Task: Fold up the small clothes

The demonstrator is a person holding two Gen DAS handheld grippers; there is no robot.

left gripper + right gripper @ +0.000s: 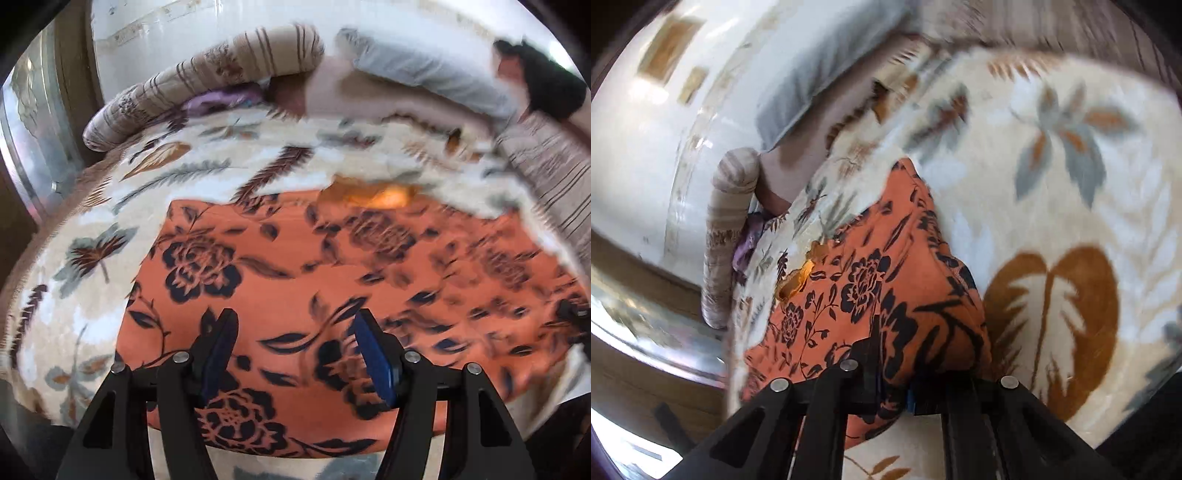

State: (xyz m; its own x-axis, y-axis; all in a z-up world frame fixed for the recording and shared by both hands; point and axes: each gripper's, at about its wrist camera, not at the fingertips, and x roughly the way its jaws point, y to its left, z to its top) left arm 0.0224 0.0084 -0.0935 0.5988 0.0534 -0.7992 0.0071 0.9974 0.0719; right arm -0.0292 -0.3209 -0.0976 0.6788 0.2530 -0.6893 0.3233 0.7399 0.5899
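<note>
Garment: orange cloth with dark floral print (332, 266) flat on leaf-patterned cream blanket (92, 229) | right gripper (892, 384) clamped on its right edge | left gripper (291, 354) agape above near edge, empty.

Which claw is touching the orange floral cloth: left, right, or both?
Right only. In the right wrist view the right claw is shut on the orange floral cloth, bunching it. In the left wrist view the left claw stands open above it; contact cannot be told.
</note>
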